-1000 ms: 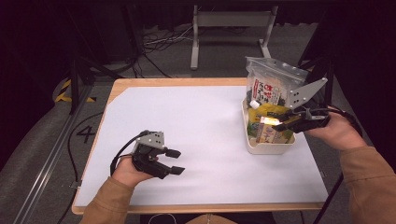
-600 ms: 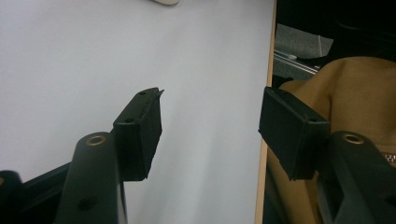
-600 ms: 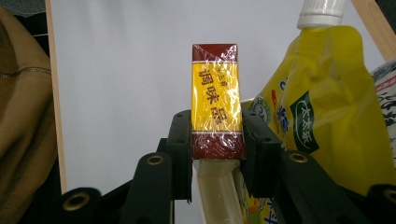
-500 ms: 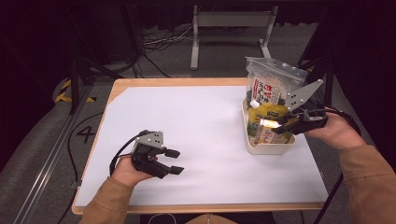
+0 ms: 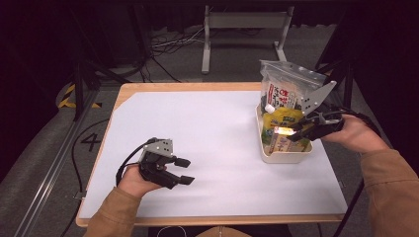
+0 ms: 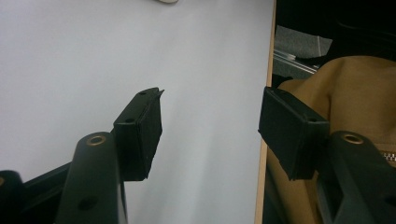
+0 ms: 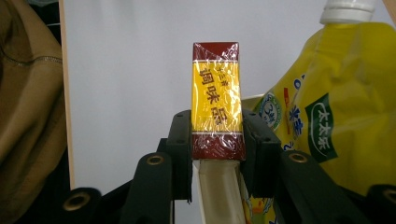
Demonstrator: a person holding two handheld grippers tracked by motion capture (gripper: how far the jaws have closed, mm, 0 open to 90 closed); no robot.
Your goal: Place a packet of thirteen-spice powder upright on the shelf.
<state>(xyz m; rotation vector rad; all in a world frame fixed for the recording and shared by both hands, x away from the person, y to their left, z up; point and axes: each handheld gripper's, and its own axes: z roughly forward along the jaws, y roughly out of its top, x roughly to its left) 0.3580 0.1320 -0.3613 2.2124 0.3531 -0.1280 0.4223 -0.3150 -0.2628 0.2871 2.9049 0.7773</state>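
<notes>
My right gripper is shut on a small yellow and dark red box wrapped in film, held over the white tray at the table's right side. The box sits between both jaws in the right gripper view. Beside it stands a yellow pouch with a white cap, and a clear printed bag stands at the tray's back. My left gripper rests near the table's front left, open with nothing between its pads.
The white table top stretches between the two grippers. Its wooden edge runs close to my left gripper, with a tan sleeve past it. A metal stand and cables lie on the floor behind the table.
My right gripper has shifted slightly toward the near side of the tray with the box in it. The left gripper has stayed put.
</notes>
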